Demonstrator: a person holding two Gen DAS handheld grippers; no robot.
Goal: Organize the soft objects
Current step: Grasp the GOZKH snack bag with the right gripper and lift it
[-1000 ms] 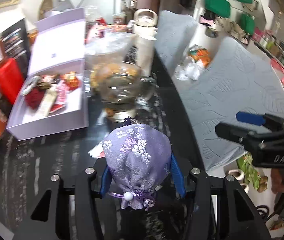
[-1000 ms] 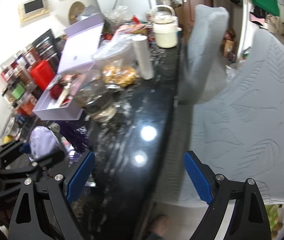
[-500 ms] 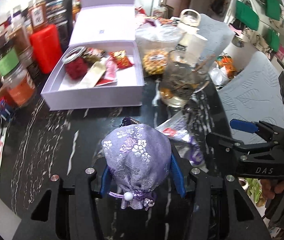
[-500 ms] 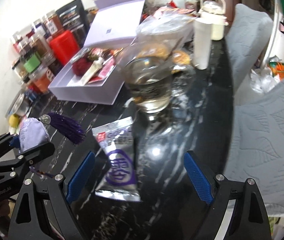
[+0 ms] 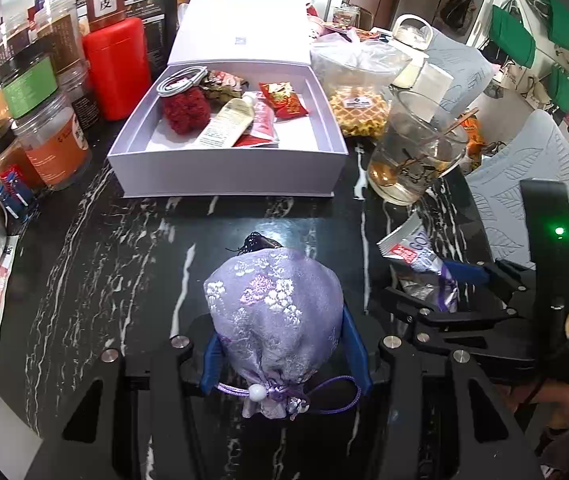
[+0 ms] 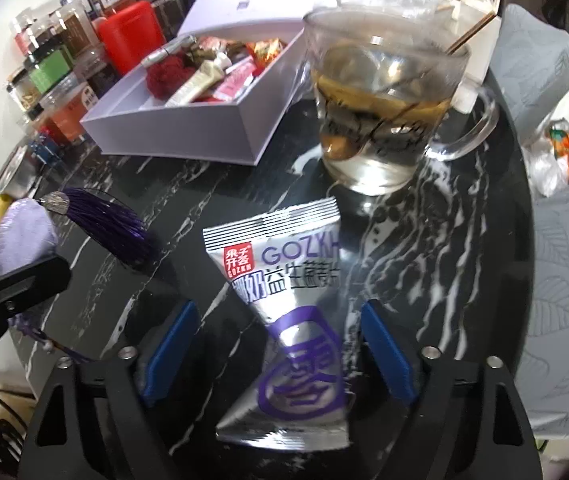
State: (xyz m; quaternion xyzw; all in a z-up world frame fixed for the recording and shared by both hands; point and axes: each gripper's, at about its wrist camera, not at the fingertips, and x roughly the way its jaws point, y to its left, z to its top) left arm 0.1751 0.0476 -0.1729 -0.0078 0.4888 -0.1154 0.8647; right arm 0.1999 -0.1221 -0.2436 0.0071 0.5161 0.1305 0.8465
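Left tool (image 5: 282,350) still clenches the pouch (image 5: 274,312); right tool (image 6: 276,350), released, has advanced to straddle the packet (image 6: 288,320), ready to grasp.

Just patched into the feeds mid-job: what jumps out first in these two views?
The lilac brocade drawstring pouch fills the near centre of the left view, clamped in the left hand-held gripper, its dark purple tassel hanging off its far end. The silver and purple foil snack packet lies on the black marble table between the open fingers of the right hand-held gripper. Behind stand the open lilac gift box and the glass mug of tea.
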